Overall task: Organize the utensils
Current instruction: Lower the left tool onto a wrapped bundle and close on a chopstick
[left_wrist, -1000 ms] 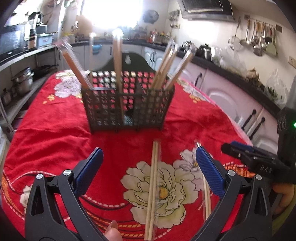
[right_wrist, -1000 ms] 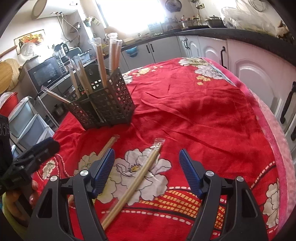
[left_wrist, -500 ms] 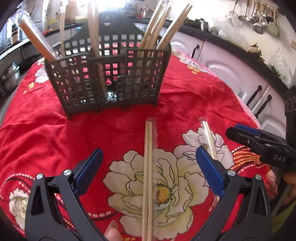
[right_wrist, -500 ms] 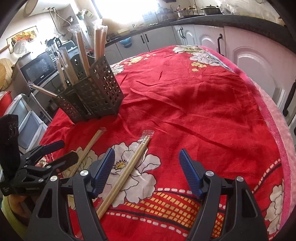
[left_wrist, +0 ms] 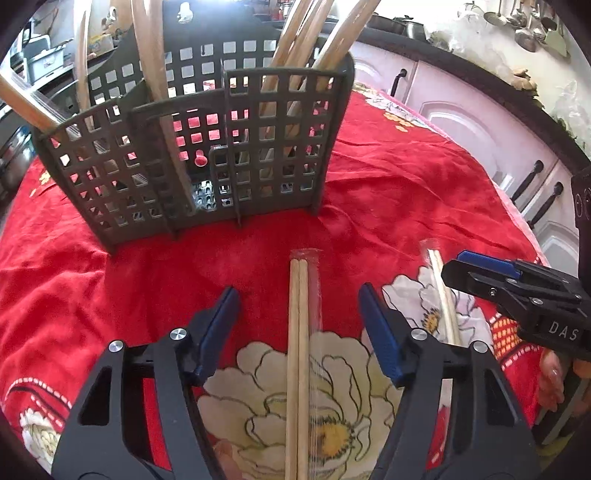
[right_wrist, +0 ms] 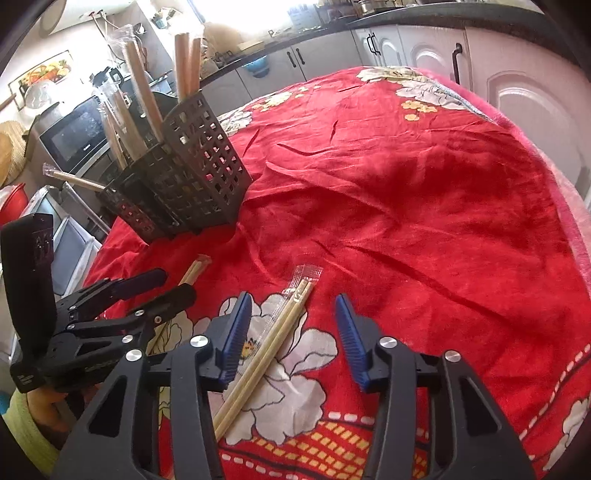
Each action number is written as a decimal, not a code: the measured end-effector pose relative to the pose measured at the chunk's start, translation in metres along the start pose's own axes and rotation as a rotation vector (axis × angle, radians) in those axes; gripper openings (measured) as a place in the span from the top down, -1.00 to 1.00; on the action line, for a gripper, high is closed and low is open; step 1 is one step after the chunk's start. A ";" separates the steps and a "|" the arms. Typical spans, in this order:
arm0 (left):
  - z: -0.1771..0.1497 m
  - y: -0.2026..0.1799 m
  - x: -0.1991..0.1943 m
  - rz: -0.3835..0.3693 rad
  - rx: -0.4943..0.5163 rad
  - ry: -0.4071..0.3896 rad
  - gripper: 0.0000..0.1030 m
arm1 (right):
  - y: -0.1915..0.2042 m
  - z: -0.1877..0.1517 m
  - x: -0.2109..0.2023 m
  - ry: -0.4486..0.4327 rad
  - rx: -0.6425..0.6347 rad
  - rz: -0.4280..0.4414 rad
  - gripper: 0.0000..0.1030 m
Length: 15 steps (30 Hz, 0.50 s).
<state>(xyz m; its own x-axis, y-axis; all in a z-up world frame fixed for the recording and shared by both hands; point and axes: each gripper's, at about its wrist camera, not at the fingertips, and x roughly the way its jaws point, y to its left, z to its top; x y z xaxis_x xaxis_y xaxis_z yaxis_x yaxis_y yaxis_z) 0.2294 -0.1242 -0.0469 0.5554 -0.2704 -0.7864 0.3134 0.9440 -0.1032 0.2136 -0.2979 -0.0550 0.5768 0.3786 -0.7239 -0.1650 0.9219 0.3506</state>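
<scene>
My left gripper [left_wrist: 299,317] tilts downward, jaws closing, pads still apart and pressing on nothing. My right gripper [right_wrist: 293,326] sits just beside it, angled down too, jaws also closing without any grip.

Home kitchen, hanging ladles [left_wrist: 532,26], white cabinets [right_wrist: 417,48], probably a microwave [right_wrist: 79,136]

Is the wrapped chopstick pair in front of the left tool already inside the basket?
No, the wrapped chopstick pair lies flat on the red cloth, short of the basket.
</scene>
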 end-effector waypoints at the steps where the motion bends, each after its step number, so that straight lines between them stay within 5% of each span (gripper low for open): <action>1: 0.001 0.001 0.002 0.001 -0.005 0.003 -0.12 | -0.001 0.002 0.002 0.003 -0.002 -0.001 0.15; 15: 0.012 0.009 0.021 0.015 -0.026 0.018 -0.09 | 0.002 0.017 0.028 0.029 -0.033 -0.054 0.36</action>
<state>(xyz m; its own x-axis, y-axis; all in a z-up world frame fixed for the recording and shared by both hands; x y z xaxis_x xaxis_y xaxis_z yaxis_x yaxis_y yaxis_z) 0.2526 -0.1238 -0.0571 0.5461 -0.2526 -0.7988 0.2848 0.9527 -0.1066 0.2428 -0.2873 -0.0644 0.5620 0.3302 -0.7583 -0.1613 0.9430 0.2911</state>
